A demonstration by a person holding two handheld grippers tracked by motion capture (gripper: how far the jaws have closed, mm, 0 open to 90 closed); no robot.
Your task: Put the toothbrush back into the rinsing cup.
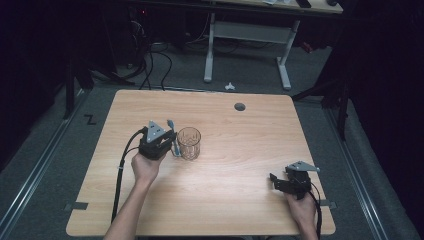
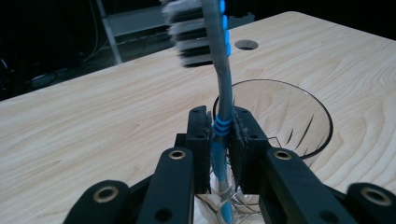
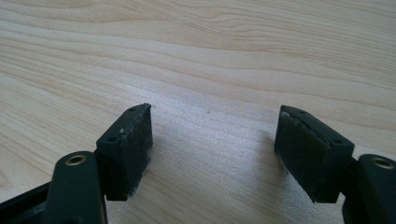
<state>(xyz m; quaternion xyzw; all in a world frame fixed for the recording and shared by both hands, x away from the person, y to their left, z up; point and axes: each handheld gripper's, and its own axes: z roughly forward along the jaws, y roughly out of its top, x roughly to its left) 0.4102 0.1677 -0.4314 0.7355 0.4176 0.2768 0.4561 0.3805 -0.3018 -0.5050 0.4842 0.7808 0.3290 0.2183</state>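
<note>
Left tool clamps toothbrush, seemingly beside glass; right tool gapes wide, empty

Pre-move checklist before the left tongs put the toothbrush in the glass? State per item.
1. Grip: left tongs shut on the grey and blue toothbrush, clamped at its blue ribbed section. Ok.
2. Orientation: bristle head up, handle end pointing down. Ok.
3. Alignment: the handle sits at the near rim of the clear cut-pattern drinking glass; whether its tip is inside or in front of the wall, cannot tell.
4. Glass upright on the light wooden table. Ok.
5. Right tongs open, holding nothing, resting far from the glass near the table's right front corner. Ok.
</note>
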